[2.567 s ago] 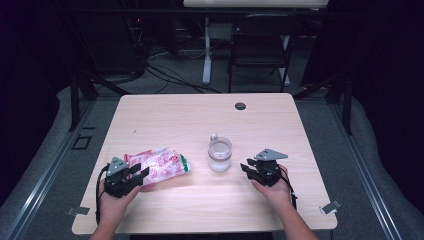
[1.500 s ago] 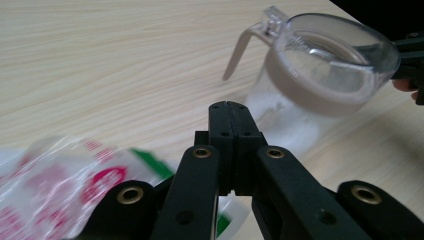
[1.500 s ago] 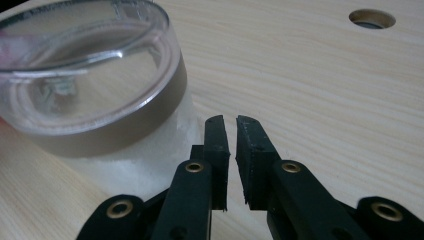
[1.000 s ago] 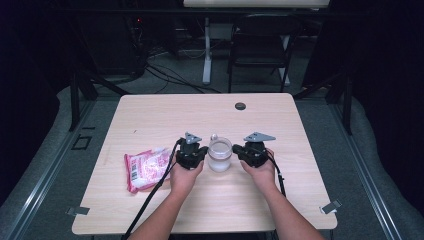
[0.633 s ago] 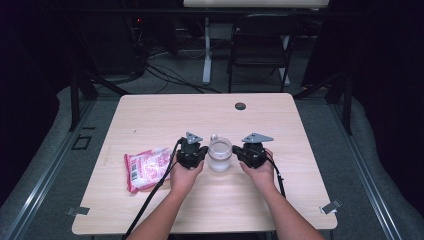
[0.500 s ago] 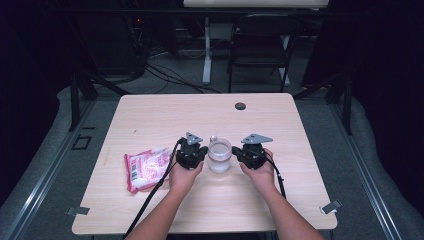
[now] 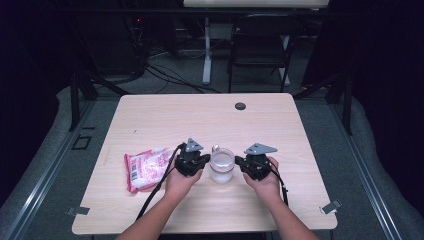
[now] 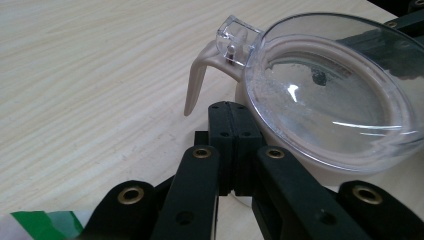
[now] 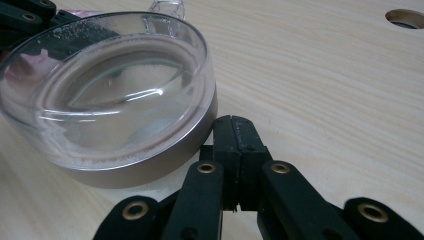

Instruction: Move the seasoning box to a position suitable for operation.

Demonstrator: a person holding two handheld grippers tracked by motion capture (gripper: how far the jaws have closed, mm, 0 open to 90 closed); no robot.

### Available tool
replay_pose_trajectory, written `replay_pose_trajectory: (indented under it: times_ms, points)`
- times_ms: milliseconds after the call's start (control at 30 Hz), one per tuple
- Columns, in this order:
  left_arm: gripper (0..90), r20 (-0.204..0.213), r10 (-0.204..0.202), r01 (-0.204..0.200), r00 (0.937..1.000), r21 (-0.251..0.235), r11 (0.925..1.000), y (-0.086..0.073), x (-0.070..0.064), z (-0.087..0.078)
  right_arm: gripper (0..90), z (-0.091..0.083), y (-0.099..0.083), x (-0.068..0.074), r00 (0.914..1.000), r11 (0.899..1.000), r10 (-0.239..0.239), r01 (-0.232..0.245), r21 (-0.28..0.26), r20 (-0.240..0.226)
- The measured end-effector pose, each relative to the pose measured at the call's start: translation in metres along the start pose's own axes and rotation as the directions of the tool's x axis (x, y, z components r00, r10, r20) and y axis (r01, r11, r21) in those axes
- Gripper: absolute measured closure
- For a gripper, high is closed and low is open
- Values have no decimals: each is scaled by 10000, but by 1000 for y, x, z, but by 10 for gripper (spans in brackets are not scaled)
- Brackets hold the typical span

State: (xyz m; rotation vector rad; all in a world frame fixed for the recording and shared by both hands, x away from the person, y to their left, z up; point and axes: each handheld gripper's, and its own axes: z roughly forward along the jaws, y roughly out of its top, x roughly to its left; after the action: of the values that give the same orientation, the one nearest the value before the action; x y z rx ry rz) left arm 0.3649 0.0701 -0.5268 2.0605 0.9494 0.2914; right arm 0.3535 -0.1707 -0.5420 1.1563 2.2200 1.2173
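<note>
Wooden table (image 7: pixel 165 120): both closed claws flank the lidded jar (image 7: pixel 221 165); high view adds pink packet (image 7: pixel 145 169).

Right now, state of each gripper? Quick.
Left gripper: fingers shut on nothing, tips beside the lidded jar.
Right gripper: fingers shut on nothing, tips beside the jar's other side.

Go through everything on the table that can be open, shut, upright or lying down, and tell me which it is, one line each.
Round clear-lidded plastic container: upright on the table, hinged lid down, latch tab at its rim.
Pink and white snack packet: lying flat, apart from the container.
Left gripper: jaws shut together, empty, beside the container's wall.
Right gripper: jaws shut together, empty, at the container's other side.
</note>
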Motion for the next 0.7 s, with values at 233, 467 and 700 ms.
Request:
replay_pose_trajectory:
  times_ms: [233,467,700]
  points:
    - [900,709,503,-509,9962,64,9987,-7,-8,-8,897,-19,-12,16,9990,9992,-349,344,187,269]
    - [893,1038,824,-833,9912,48,9965,-13,-13,-12,877,-35,-23,29,9987,9988,-442,436,237,252]
    - [797,1370,776,-747,9875,-257,9969,-15,-6,-19,724,-45,-28,25,9989,9987,-445,442,240,124]
